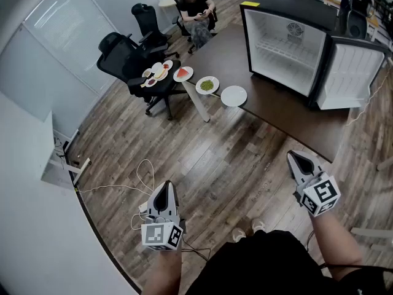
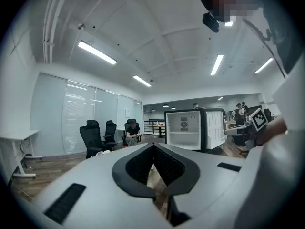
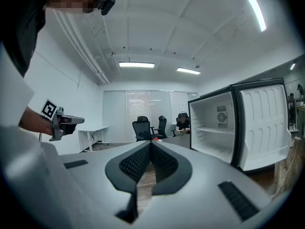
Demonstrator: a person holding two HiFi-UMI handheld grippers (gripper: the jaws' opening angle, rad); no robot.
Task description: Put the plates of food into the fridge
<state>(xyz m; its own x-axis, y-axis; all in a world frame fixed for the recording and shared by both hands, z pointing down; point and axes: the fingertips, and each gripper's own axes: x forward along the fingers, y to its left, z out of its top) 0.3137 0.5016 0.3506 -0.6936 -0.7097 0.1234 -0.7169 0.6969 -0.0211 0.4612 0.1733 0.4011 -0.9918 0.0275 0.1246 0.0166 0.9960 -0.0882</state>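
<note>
A small black fridge [image 1: 288, 48] stands open on the far end of a dark table [image 1: 276, 112], its white door [image 1: 353, 72] swung right and its shelves bare. Along the table's near-left edge lie a plate with watermelon [image 1: 183, 74], a plate of green food [image 1: 207, 85] and a bare white plate [image 1: 233, 96]. More plates of food [image 1: 156, 72] sit close together beside a black office chair. My left gripper [image 1: 166, 185] and right gripper [image 1: 291, 155] hover over the wooden floor, well short of the table. Both are shut with nothing between them. The fridge [image 2: 190, 130] shows ahead in the left gripper view.
A person [image 1: 196, 8] sits in a chair beyond the table. Black office chairs [image 1: 120, 51] stand at the left by a glass wall. Cables [image 1: 144, 174] trail over the floor near my left gripper, and a white desk [image 1: 52, 155] is at the far left.
</note>
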